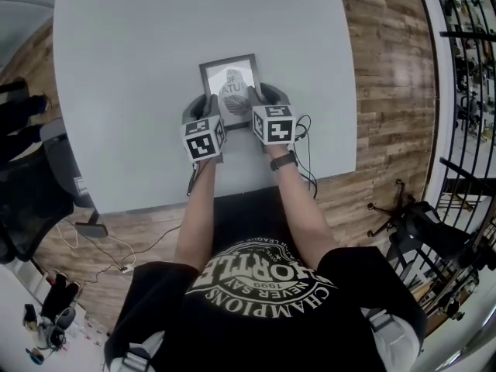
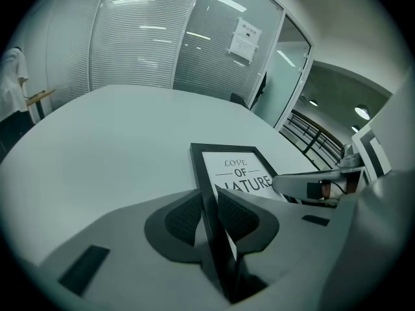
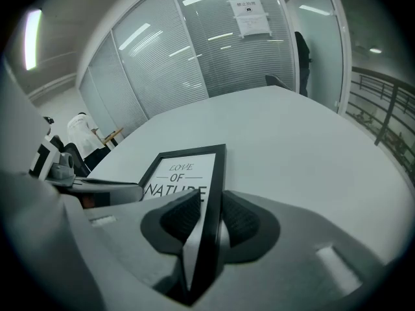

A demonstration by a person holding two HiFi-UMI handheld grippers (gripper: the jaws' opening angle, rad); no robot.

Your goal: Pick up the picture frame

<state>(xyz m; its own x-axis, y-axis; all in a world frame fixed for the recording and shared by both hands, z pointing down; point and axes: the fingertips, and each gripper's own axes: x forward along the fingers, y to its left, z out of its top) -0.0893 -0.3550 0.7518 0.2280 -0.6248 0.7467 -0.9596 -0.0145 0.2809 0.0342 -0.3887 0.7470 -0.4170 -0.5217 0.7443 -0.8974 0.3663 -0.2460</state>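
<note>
A black picture frame (image 1: 229,80) with a "Love of Nature" print lies flat on the grey table (image 1: 139,60). Both grippers sit at its near end, one on each side. My left gripper (image 1: 211,104) has the frame's left bar (image 2: 206,173) between its jaws, and both pads (image 2: 183,220) press against the bar. My right gripper (image 1: 260,98) straddles the right bar (image 3: 217,173); the outer pad (image 3: 238,220) is at the bar, while a thin gap shows at the inner pad. The frame rests on the table.
The table's near edge (image 1: 232,194) runs just behind the grippers, with cables hanging over it. A dark office chair (image 1: 27,196) stands on the left and another chair (image 1: 422,231) on the right, both on wooden floor. Glass walls with blinds (image 2: 142,37) lie beyond the table.
</note>
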